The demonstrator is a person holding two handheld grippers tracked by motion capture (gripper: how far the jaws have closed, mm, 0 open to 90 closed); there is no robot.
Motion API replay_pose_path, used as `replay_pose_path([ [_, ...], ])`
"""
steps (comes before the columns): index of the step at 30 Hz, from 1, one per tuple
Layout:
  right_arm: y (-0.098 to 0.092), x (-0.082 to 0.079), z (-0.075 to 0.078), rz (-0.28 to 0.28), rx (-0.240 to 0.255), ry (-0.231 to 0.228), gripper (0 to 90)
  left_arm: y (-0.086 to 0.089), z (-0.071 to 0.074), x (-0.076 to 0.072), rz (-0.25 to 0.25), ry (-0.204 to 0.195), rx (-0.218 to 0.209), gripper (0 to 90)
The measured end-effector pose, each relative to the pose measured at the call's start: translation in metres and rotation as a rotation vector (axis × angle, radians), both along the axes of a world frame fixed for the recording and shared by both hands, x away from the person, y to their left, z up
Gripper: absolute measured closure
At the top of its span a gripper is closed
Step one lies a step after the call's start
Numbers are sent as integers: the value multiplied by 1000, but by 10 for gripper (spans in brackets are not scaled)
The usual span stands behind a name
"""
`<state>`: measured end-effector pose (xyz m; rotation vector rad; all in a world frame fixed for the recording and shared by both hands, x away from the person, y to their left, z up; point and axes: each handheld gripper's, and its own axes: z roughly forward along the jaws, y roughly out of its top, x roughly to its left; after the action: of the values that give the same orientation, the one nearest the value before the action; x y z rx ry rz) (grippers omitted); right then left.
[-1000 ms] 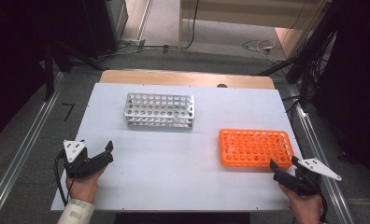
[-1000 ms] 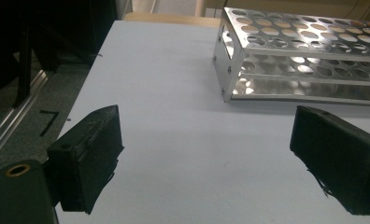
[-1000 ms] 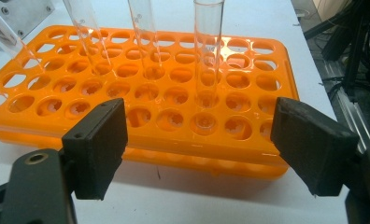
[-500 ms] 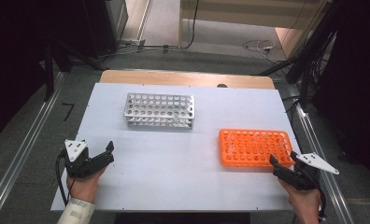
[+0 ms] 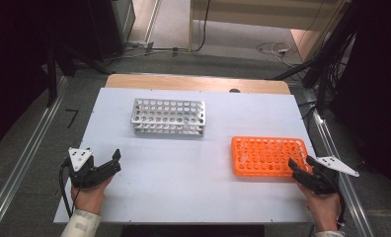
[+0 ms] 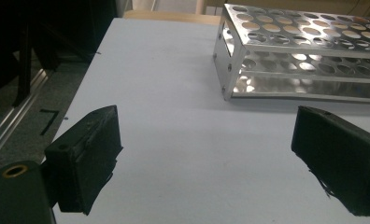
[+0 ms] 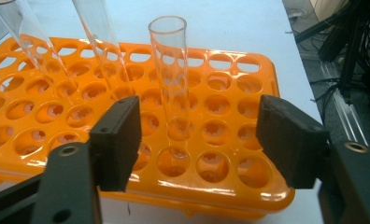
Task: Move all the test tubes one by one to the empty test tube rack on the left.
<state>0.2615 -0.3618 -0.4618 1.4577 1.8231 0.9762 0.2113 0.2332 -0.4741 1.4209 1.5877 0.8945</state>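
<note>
An orange test-tube rack (image 5: 270, 157) lies at the right of the white table, with a few clear tubes standing in it. My right gripper (image 5: 300, 167) sits at its near right corner. In the right gripper view the jaws straddle one upright clear tube (image 7: 169, 70); my right gripper (image 7: 199, 122) has just been closing, and gaps remain between its pads and the glass. Two more tubes (image 7: 99, 42) lean in holes farther back. My left gripper (image 5: 115, 163) rests open at the table's near left, and my left gripper (image 6: 209, 128) has only bare table between its jaws.
A silver metal rack (image 5: 168, 116) with vacant holes stands at the table's far middle, and that metal rack (image 6: 304, 51) is ahead and right of the left jaws. A wooden board (image 5: 198, 81) edges the far side. Metal rails (image 5: 25, 163) run along both sides.
My right gripper has edged forward onto the orange rack's near corner. The left hand and both racks have stayed put.
</note>
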Motion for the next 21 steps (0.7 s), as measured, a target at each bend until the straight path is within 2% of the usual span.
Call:
replay_pose_path([
  [7, 6, 5, -1, 27, -16, 1, 475, 0, 0, 0, 0, 0, 1, 83],
  [11, 8, 7, -2, 35, -24, -13, 551, 0, 0, 0, 0, 3, 2, 83],
  [14, 10, 10, -3, 46, -31, -1, 590, 0, 0, 0, 0, 0, 3, 83],
  [19, 13, 10, -4, 49, -52, 4, 722, 0, 0, 0, -1, -3, 1, 83],
  [21, 13, 10, -4, 45, -55, 2, 726, 0, 0, 0, 0, -4, 1, 84],
])
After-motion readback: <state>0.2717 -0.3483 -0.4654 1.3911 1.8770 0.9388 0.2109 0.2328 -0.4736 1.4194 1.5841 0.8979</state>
